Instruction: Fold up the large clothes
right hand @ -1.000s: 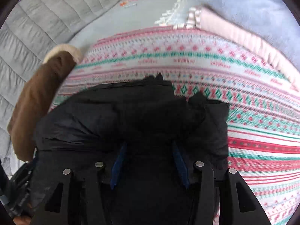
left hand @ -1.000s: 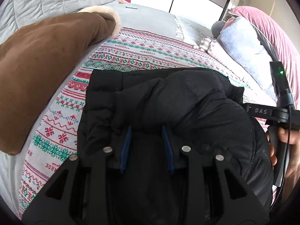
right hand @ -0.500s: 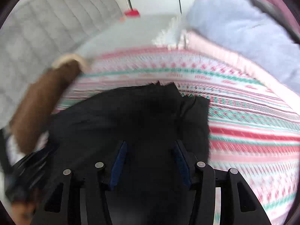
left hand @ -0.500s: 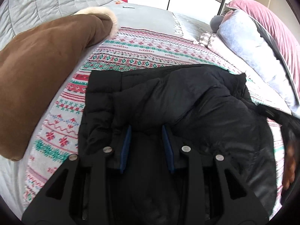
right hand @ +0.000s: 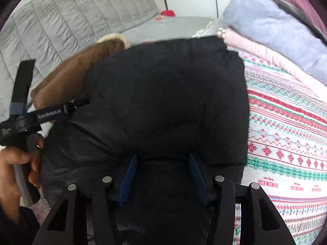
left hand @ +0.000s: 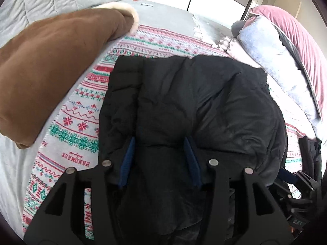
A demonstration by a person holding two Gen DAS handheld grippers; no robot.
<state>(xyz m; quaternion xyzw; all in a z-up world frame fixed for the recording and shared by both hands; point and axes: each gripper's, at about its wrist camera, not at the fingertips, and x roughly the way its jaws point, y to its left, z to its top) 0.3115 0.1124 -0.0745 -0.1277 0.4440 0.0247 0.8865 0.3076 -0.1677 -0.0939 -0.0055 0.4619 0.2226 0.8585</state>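
A black puffer jacket (left hand: pixel 184 98) lies bunched on a patterned knit blanket (left hand: pixel 81 126) on the bed. My left gripper (left hand: pixel 160 140) holds a thick fold of the jacket's near edge between its blue pads. My right gripper (right hand: pixel 163 157) holds another fold of the same jacket (right hand: pixel 163 94), lifted so that it fills the right wrist view. The left gripper's body (right hand: pixel 22 118) and the hand on it show at the left of the right wrist view. The right gripper's body (left hand: pixel 302 187) shows at the right edge of the left wrist view.
A brown coat with a cream fleece trim (left hand: pixel 51 61) lies to the left of the jacket. Blue, pink and maroon pillows (left hand: pixel 286 65) are stacked on the right. A grey quilted headboard (right hand: pixel 61 26) stands behind. The blanket (right hand: pixel 286 138) extends to the right.
The right gripper has lifted its fold and carried it forward over the jacket, so the jacket now hides most of the blanket ahead. The left gripper has kept its hold and shifted slightly.
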